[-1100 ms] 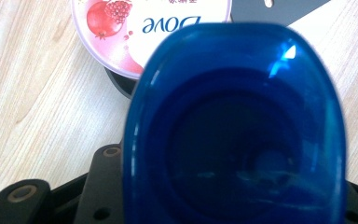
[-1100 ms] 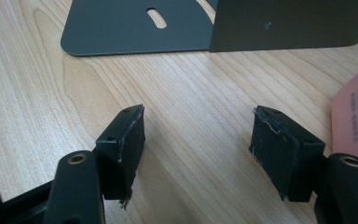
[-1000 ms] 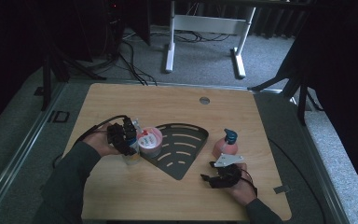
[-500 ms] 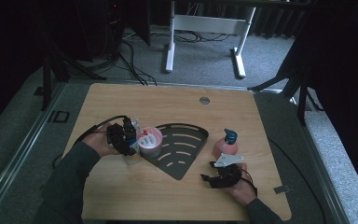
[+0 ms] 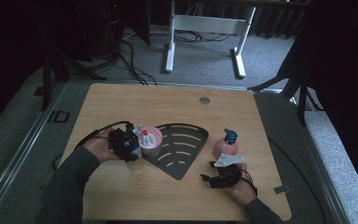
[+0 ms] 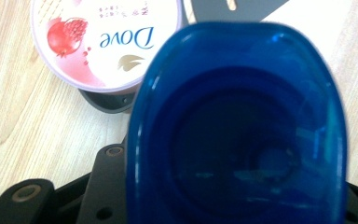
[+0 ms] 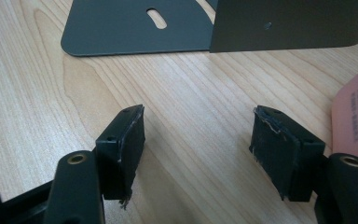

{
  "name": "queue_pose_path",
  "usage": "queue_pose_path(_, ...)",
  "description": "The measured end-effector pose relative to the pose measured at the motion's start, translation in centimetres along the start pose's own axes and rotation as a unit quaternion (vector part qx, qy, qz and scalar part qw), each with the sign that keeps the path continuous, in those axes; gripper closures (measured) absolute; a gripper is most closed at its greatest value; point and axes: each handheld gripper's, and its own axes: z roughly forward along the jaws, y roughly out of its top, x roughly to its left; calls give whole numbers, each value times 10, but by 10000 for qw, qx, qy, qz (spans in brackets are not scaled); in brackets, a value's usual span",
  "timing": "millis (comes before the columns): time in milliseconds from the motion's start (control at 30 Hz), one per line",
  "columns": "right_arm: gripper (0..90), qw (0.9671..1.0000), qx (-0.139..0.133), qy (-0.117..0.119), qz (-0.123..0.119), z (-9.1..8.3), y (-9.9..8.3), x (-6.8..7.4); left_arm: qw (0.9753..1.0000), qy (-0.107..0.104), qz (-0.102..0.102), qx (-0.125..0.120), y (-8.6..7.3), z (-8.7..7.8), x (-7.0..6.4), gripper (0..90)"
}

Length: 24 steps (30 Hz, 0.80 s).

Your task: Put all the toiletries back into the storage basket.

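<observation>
Nothing has really moved since the earlier frames. Left gripper (image 5: 129, 148) holds a blue-capped bottle (image 6: 237, 130) between its jaws at 9 o'clock of the dark slotted tray (image 5: 186, 161), touching the pink Dove tub (image 5: 150, 140). Right gripper (image 7: 198, 144) rests on the wooden table (image 5: 121, 100), jaws wide and empty, pink pump bottle (image 5: 226, 144) at its 12 o'clock.

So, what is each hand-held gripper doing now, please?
Left hand-held gripper: shut on the blue-capped bottle.
Right hand-held gripper: open, holding nothing.
</observation>
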Motion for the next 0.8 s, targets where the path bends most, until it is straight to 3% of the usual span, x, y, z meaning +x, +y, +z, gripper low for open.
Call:
queue_pose_path(267, 343, 10000, 4, 1, -5, 0, 0, 0, 9998, -50, 187, -53, 6, -6, -10, 556)
queue_pose_path(467, 343, 10000, 11, 4, -6, 0, 0, 0, 9987, -181, 472, -109, 19, -8, -20, 556)
queue_pose_path(800, 343, 10000, 10, 5, -8, 0, 0, 0, 9974, -337, 620, -141, 35, 0, -29, 556)
